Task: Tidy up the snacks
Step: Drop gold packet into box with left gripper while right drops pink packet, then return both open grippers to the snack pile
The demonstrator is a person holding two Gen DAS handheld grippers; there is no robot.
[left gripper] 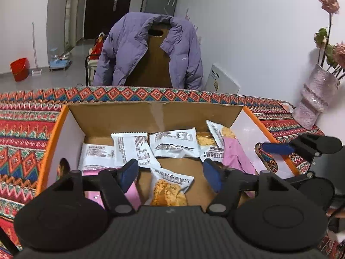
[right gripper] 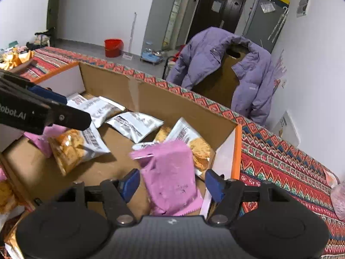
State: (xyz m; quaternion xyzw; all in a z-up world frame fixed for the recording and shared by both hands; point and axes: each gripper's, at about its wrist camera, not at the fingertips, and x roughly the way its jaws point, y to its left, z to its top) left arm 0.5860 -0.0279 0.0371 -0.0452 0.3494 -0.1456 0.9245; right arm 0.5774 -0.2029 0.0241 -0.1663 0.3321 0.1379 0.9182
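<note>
Through my left wrist camera, my left gripper [left gripper: 170, 176] hovers over the cardboard box [left gripper: 151, 114], fingers spread and holding nothing, above a crinkly white cracker packet [left gripper: 169, 188]; several glossy foil packets already lie inside, so the sorting looks well along. Through the right, my right gripper [right gripper: 170, 183] has its fingers spread around, not pinching, a soft pink packet [right gripper: 170, 172] lying in the box's corner, while loose snacks [right gripper: 13, 59] wait on the patterned desk [right gripper: 291, 166].

purple jacket [left gripper: 148, 49], red bucket [right gripper: 113, 47], pink packet [right gripper: 170, 174]

open left tool [left gripper: 171, 176] above boxed snack packets [left gripper: 172, 143].
</note>
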